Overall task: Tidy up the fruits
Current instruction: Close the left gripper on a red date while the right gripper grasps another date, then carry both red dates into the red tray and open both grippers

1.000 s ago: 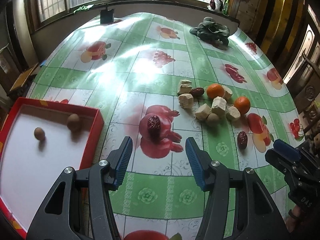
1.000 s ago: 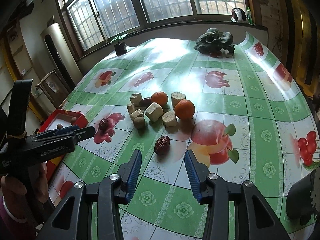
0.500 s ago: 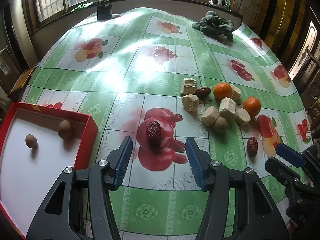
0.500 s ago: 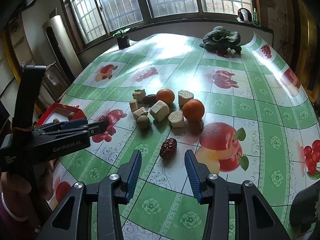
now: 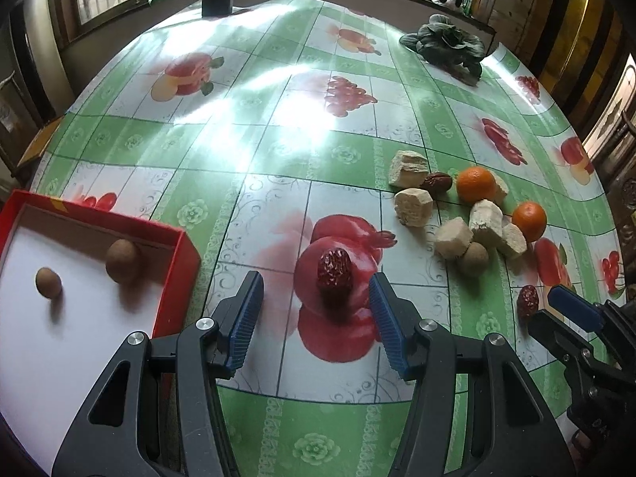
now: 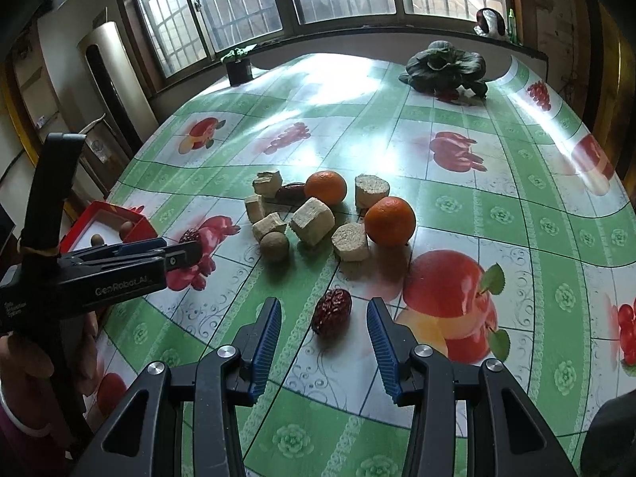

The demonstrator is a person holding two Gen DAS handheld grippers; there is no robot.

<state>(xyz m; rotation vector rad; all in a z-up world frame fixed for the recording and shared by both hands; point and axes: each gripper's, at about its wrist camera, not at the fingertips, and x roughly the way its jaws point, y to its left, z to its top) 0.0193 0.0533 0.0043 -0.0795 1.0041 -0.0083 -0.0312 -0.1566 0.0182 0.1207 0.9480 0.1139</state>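
Observation:
A wrinkled red date (image 5: 334, 270) lies on the printed pomegranate, just ahead of my open left gripper (image 5: 316, 290), level with its fingertips and touching neither pad. A second red date (image 6: 332, 312) lies between the tips of my open right gripper (image 6: 322, 316), also untouched. Beyond them sits a pile: two oranges (image 6: 389, 220) (image 6: 326, 187), several pale beige chunks (image 6: 312, 220), a brown round fruit (image 6: 274, 244) and a dark date (image 6: 290, 190). The red tray (image 5: 187, 250) at the left holds two brown round fruits (image 5: 123, 260) (image 5: 48, 282).
The table wears a green and white cloth with printed fruit (image 6: 449, 290). A dark leafy vegetable (image 6: 445, 65) lies at the far end, a small black pot (image 6: 238, 69) by the window. A person's hand (image 6: 28, 361) holds the left gripper at the right wrist view's left edge.
Both grippers have come forward and slightly down toward their dates. Each date now lies between or just at the fingertips. The jaws stand as wide as before.

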